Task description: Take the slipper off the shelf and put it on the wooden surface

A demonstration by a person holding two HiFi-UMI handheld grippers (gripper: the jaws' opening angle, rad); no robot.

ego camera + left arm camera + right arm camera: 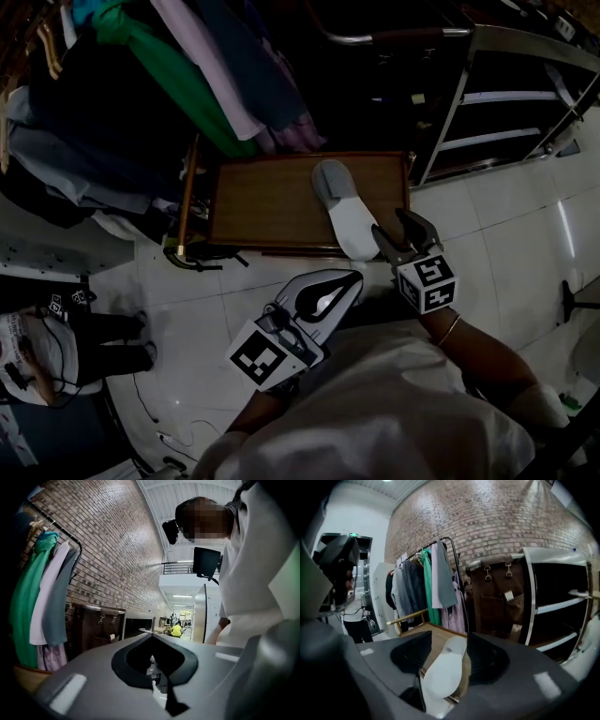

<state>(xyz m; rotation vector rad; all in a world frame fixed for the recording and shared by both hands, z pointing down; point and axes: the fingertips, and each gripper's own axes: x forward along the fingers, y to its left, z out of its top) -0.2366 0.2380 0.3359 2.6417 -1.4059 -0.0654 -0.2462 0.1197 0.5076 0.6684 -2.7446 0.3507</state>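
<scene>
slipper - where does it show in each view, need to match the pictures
Head view: the slipper lies at centre, on the right part of the wooden surface.
Left gripper view: not in it.
Right gripper view: low centre, between the parted jaws of the right gripper.
Shared landmark: the green garment, in all three.

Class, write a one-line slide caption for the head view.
Grey-and-white slipper lies on the wooden surface, with the open right gripper at its heel end.
</scene>
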